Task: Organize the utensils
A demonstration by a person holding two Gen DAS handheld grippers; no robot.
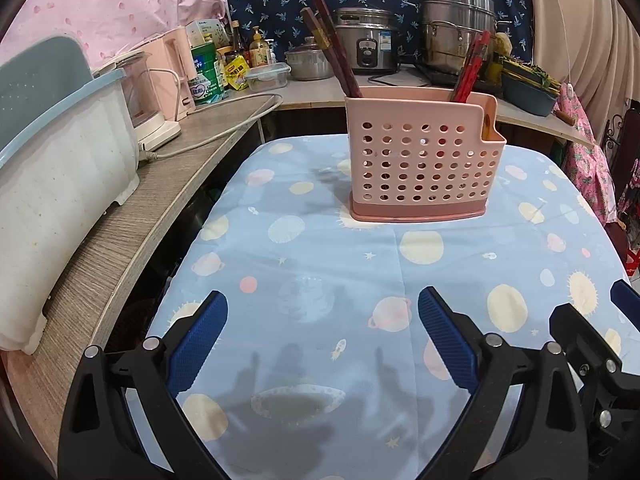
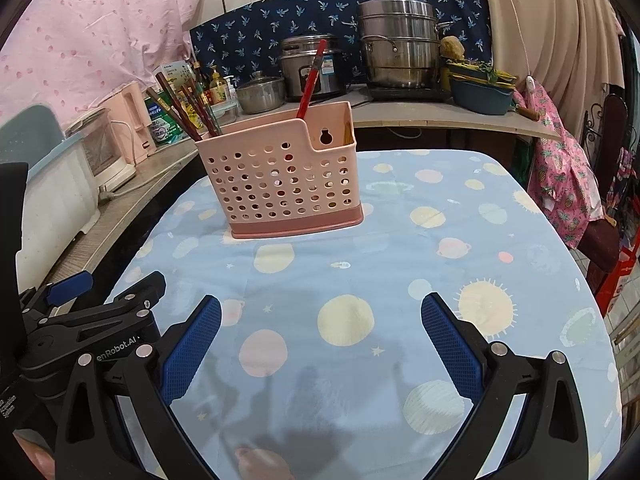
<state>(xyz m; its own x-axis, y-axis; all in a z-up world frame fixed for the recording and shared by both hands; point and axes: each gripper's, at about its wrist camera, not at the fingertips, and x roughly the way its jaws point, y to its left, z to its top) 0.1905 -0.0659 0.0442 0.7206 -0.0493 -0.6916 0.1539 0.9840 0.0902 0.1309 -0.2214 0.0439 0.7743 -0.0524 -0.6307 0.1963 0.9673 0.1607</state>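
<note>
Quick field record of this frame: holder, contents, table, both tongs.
holder: pink perforated caddy, upright on the cloth
contents: dark chopsticks at one end, red chopsticks at the other, both leaning
table: blue planet-print cloth, no loose utensils seen on it
left tongs: open, nothing between them, short of the caddy
right tongs: open, nothing between them, short of the caddy
background: counter with pots and a rice cooker
</note>
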